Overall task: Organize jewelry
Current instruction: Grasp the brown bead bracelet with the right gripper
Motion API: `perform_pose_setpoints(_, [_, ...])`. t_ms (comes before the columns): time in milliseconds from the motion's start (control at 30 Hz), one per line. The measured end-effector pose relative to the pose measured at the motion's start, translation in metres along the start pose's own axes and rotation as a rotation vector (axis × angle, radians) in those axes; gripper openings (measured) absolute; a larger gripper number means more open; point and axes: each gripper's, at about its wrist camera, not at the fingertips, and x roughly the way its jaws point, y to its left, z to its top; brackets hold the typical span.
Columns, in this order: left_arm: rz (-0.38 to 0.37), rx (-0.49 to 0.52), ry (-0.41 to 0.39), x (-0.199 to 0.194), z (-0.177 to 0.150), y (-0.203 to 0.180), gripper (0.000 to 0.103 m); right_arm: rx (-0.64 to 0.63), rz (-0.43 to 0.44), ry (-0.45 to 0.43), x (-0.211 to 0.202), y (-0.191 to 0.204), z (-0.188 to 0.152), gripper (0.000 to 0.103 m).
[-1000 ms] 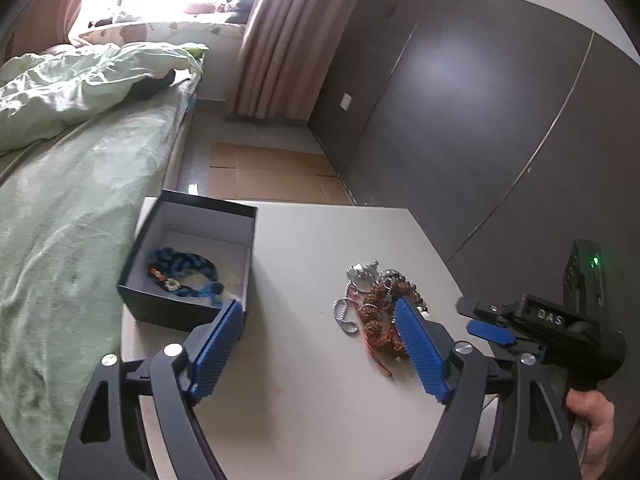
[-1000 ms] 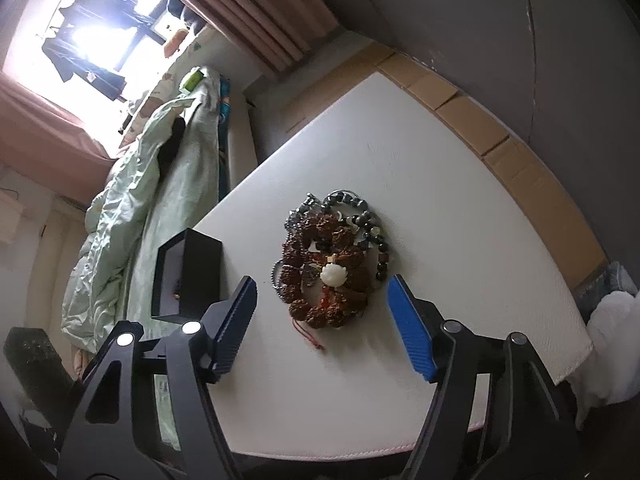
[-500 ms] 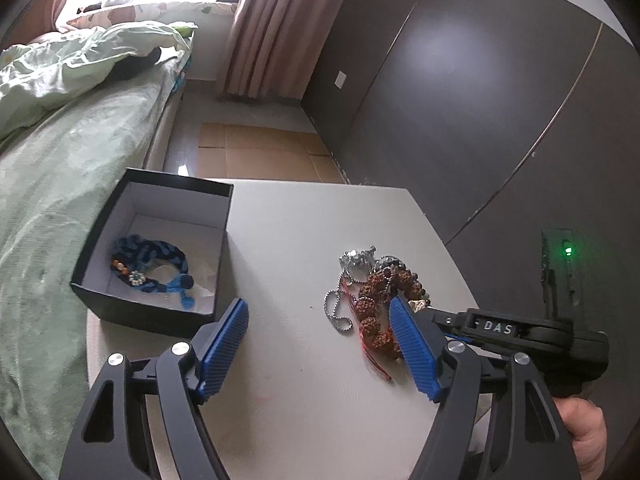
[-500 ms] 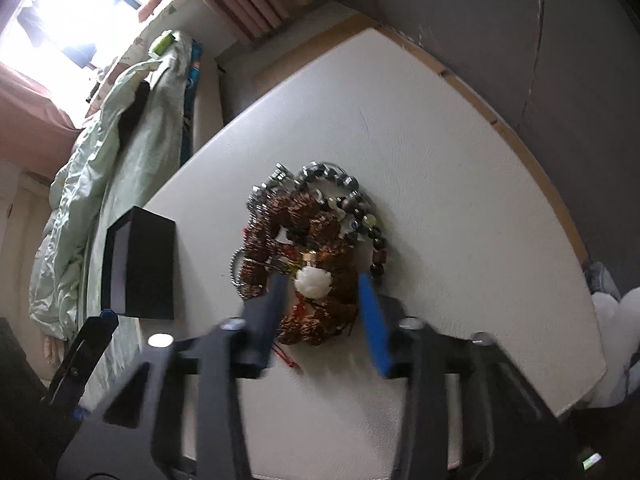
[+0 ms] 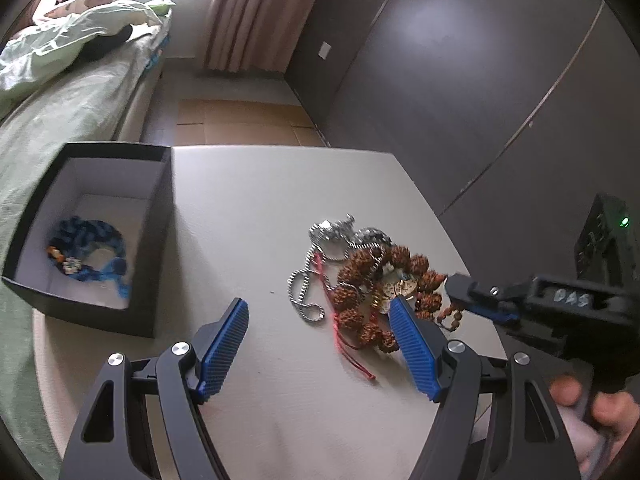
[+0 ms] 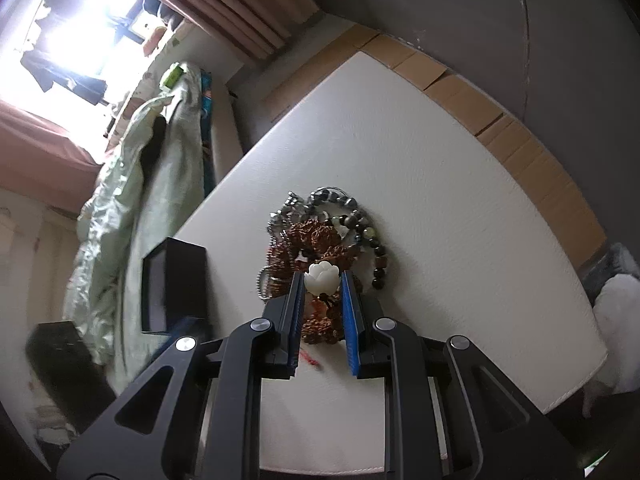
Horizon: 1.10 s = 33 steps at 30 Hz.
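Observation:
A pile of jewelry [image 5: 360, 280] lies on the white table [image 5: 256, 208]: brown seed beads, a silver chain [image 5: 304, 296], dark beads [image 6: 376, 248] and a red cord. My right gripper [image 6: 322, 280] is shut on the white flower bead [image 6: 321, 278] and the brown seed-bead bracelet [image 6: 316, 240] at the pile's near side; it also shows in the left wrist view [image 5: 460, 288]. My left gripper [image 5: 318, 312] is open and empty, above the table left of the pile. A black box [image 5: 160, 240] at the left holds a blue braided bracelet [image 5: 88, 252].
A bed with green bedding [image 5: 60, 92] runs along the table's left side. A dark wall [image 5: 480, 100] stands to the right, curtains [image 5: 256, 12] behind. The black box also shows in the right wrist view [image 6: 172, 292]. Brown floor panels [image 6: 520, 144] lie past the table's far edge.
My right gripper has moved down onto the pile and closed from wide open onto the white flower bead. My left gripper has shifted slightly closer to the table and stays open.

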Motion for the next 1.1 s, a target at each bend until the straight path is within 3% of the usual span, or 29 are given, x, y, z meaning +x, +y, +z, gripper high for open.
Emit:
perform_pose_setpoints(133, [-0.001, 0.018, 0.022, 0.014, -0.004, -0.01, 0.07, 0.029, 0.045, -0.008, -0.009, -0.004, 0.003, 0.019])
perform_pose_setpoints(300, [0.01, 0.028, 0.04, 0.03, -0.006, -0.017, 0.068, 0.058, 0.033, -0.026, -0.016, -0.012, 0.006, 0.019])
perform_pose_setpoints(733, [0.13, 0.103, 0.021, 0.055, -0.009, -0.019, 0.059, 0.052, 0.035, -0.085, -0.039, -0.019, 0.01, 0.019])
perform_pose_setpoints(900, [0.149, 0.118, 0.003, 0.059, -0.007, -0.02, 0.044, 0.043, 0.048, -0.083, -0.039, -0.016, 0.011, 0.019])
perform_pose_setpoints(1100, [0.133, 0.135, 0.032, 0.07, 0.012, -0.02, 0.042, 0.062, 0.073, -0.081, -0.038, -0.018, 0.016, 0.019])
